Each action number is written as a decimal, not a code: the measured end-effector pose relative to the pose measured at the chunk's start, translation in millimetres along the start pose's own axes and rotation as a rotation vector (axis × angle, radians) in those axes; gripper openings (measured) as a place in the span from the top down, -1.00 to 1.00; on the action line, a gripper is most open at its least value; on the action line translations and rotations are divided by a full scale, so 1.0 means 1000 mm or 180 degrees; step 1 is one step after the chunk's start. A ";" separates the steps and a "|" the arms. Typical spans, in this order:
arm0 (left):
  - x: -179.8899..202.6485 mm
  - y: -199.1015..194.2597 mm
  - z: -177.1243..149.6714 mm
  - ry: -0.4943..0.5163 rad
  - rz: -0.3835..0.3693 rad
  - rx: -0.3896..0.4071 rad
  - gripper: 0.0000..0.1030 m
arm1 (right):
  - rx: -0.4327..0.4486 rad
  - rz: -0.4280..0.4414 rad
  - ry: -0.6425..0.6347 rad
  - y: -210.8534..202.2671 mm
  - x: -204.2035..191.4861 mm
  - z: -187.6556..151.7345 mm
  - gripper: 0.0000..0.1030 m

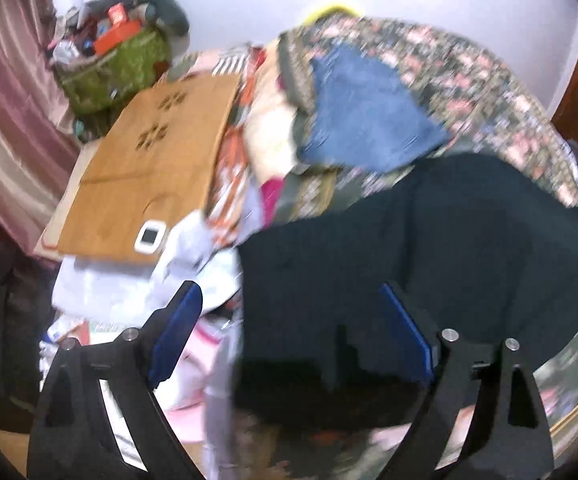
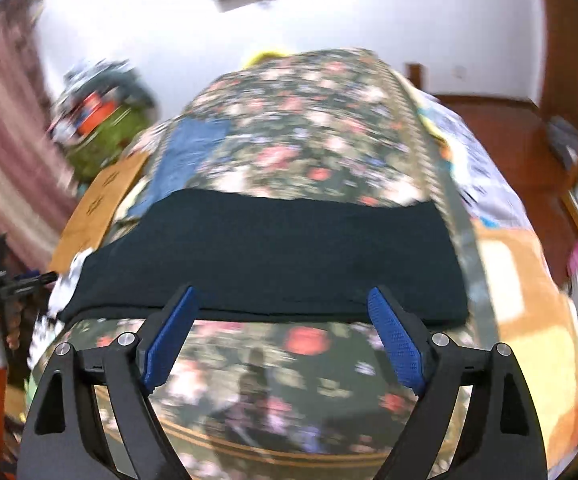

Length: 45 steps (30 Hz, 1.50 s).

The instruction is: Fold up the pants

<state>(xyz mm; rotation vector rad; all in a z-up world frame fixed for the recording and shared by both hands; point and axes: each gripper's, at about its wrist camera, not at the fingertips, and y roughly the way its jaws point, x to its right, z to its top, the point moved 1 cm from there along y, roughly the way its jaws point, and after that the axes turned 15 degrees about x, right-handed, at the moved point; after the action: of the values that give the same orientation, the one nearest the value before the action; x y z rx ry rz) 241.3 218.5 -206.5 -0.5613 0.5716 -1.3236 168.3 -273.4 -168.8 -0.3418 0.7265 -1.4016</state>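
On the floral bedspread (image 2: 289, 152), blurred dark pants (image 2: 265, 256) hide folds.

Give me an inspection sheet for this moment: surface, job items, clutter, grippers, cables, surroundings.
Surface: bed with floral cover, frames motion-blurred.
Job's things: dark pants lie flat across the cover as a wide band; folded blue jeans rest beyond them.
Clutter: wooden board with a small white device on it; green bag heaped with items; mixed fabrics beside the board.
Grippers: left gripper and right gripper both have jaws wide apart, holding nothing.
Cables: nothing seen.
Surroundings: pink curtain, white wall, wooden door.
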 end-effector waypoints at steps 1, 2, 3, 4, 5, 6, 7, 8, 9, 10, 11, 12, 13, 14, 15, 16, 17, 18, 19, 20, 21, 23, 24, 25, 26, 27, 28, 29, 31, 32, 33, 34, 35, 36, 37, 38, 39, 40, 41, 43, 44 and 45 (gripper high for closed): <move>0.014 0.000 0.008 -0.0002 -0.0017 0.0042 -0.77 | -0.0024 -0.0048 0.0127 0.002 0.015 -0.004 -0.65; 0.024 0.000 0.012 -0.0007 -0.0043 0.0068 -0.77 | -0.0047 -0.0077 0.0214 0.002 0.025 -0.006 -0.65; 0.035 -0.001 0.017 -0.0011 -0.0094 0.0093 -0.77 | -0.0068 -0.0099 0.0306 0.003 0.035 -0.010 -0.65; 0.052 0.001 0.023 0.0002 -0.0177 0.0104 -0.79 | -0.0094 -0.0108 0.0436 0.006 0.048 -0.015 -0.65; 0.063 0.003 0.025 0.0028 -0.0215 0.0102 -0.80 | -0.0118 -0.0108 0.0520 0.007 0.057 -0.018 -0.65; 0.077 0.005 0.026 0.0088 -0.0254 0.0098 -0.80 | -0.0134 -0.0117 0.0631 0.010 0.068 -0.022 -0.65; 0.095 0.009 0.028 0.0189 -0.0284 0.0090 -0.80 | -0.0122 -0.0135 0.0703 0.011 0.076 -0.024 -0.65; 0.107 0.010 0.028 0.0266 -0.0294 0.0080 -0.80 | -0.0100 -0.0169 0.0778 0.012 0.084 -0.027 -0.65; 0.122 0.014 0.027 0.0350 -0.0319 0.0059 -0.80 | -0.0086 -0.0192 0.0841 0.014 0.091 -0.029 -0.65; 0.135 0.017 0.026 0.0419 -0.0367 0.0021 -0.80 | -0.0093 -0.0190 0.0934 0.017 0.099 -0.032 -0.65; 0.144 0.020 0.025 0.0466 -0.0414 -0.0014 -0.80 | -0.0115 -0.0174 0.1005 0.019 0.105 -0.034 -0.65; 0.155 0.023 0.023 0.0525 -0.0470 -0.0061 -0.80 | -0.0147 -0.0148 0.1097 0.023 0.110 -0.037 -0.65; 0.170 0.029 0.020 0.0611 -0.0529 -0.0127 -0.80 | -0.0185 -0.0110 0.1185 0.026 0.116 -0.040 -0.65; 0.179 0.032 0.020 0.0667 -0.0555 -0.0161 -0.80 | -0.0220 -0.0073 0.1250 0.029 0.119 -0.043 -0.65; 0.190 0.034 0.017 0.0756 -0.0580 -0.0189 -0.80 | -0.0265 -0.0036 0.1317 0.034 0.122 -0.046 -0.65; 0.199 0.037 0.016 0.0826 -0.0579 -0.0183 -0.81 | -0.0305 -0.0004 0.1369 0.038 0.124 -0.049 -0.65; 0.207 0.037 0.016 0.0894 -0.0546 -0.0135 -0.82 | -0.0334 0.0019 0.1399 0.042 0.126 -0.051 -0.65; 0.213 0.038 0.017 0.0953 -0.0509 -0.0092 -0.85 | -0.0379 0.0048 0.1423 0.048 0.128 -0.053 -0.65; 0.220 0.039 0.019 0.1023 -0.0481 -0.0070 -0.87 | -0.0426 0.0075 0.1443 0.053 0.129 -0.054 -0.65; 0.225 0.040 0.021 0.1074 -0.0466 -0.0058 -0.87 | -0.0449 0.0107 0.1471 0.058 0.131 -0.055 -0.65; 0.228 0.040 0.022 0.1121 -0.0451 -0.0037 -0.87 | -0.0457 0.0155 0.1536 0.062 0.134 -0.055 -0.65; 0.236 0.042 0.025 0.1187 -0.0452 -0.0026 -0.87 | -0.0465 0.0208 0.1674 0.068 0.142 -0.054 -0.65; 0.240 0.045 0.025 0.1196 -0.0503 -0.0065 -0.87 | -0.0448 0.0230 0.1750 0.070 0.146 -0.053 -0.65; 0.244 0.047 0.024 0.1184 -0.0550 -0.0084 -0.87 | -0.0436 0.0245 0.1782 0.072 0.149 -0.052 -0.65; 0.248 0.048 0.023 0.1179 -0.0568 -0.0081 -0.87 | -0.0419 0.0248 0.1797 0.074 0.151 -0.051 -0.65; 0.251 0.047 0.023 0.1184 -0.0593 -0.0084 -0.87 | -0.0402 0.0239 0.1814 0.076 0.152 -0.050 -0.65; 0.256 0.047 0.022 0.1193 -0.0622 -0.0083 -0.87 | -0.0381 0.0225 0.1831 0.077 0.153 -0.049 -0.65; 0.262 0.046 0.022 0.1205 -0.0657 -0.0078 -0.87 | -0.0369 0.0210 0.1826 0.078 0.154 -0.048 -0.64; 0.271 0.044 0.021 0.1216 -0.0747 -0.0088 -0.87 | -0.0342 0.0105 0.1753 0.080 0.154 -0.045 -0.32; 0.276 0.043 0.021 0.1225 -0.0792 -0.0100 -0.87 | -0.0335 0.0057 0.1721 0.082 0.155 -0.043 -0.17; 0.279 0.043 0.020 0.1237 -0.0816 -0.0103 -0.87 | -0.0332 0.0031 0.1703 0.084 0.157 -0.042 0.19; 0.283 0.041 0.019 0.1261 -0.0847 -0.0097 -0.87 | -0.0338 0.0029 0.1679 0.086 0.160 -0.041 0.55; 0.286 0.039 0.019 0.1275 -0.0860 -0.0095 -0.87 | -0.0342 0.0042 0.1661 0.088 0.162 -0.040 0.69; 0.288 0.039 0.018 0.1291 -0.0875 -0.0094 -0.87 | -0.0302 0.0074 0.1641 0.087 0.164 -0.038 0.81; 0.290 0.038 0.017 0.1310 -0.0887 -0.0094 -0.87 | -0.0244 0.0084 0.1602 0.087 0.165 -0.036 0.82; 0.291 0.038 0.015 0.1334 -0.0892 -0.0090 -0.87 | -0.0160 0.0078 0.1530 0.083 0.167 -0.032 0.83; 0.292 0.038 0.014 0.1346 -0.0895 -0.0088 -0.91 | -0.0069 0.0061 0.1426 0.078 0.168 -0.027 0.84; 0.291 0.039 0.013 0.1341 -0.0904 -0.0093 -0.95 | 0.0009 0.0052 0.1352 0.074 0.170 -0.022 0.84; 0.290 0.041 0.012 0.1317 -0.0906 -0.0104 -0.99 | 0.0054 0.0042 0.1334 0.071 0.172 -0.017 0.84; 0.285 0.042 0.014 0.1229 -0.0918 -0.0139 -0.99 | 0.0097 0.0017 0.1342 0.068 0.174 -0.008 0.84; 0.282 0.042 0.014 0.1208 -0.0896 -0.0137 -0.99 | 0.0125 0.0002 0.1298 0.066 0.172 -0.003 0.84; 0.280 0.041 0.015 0.1194 -0.0862 -0.0120 -0.98 | 0.0154 -0.0019 0.1234 0.064 0.168 0.002 0.84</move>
<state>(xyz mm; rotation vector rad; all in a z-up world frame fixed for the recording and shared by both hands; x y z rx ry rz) 323.4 -50.2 -241.4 -0.4323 0.8504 -1.6948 219.4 -425.5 -250.2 -0.0314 1.0046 -1.5065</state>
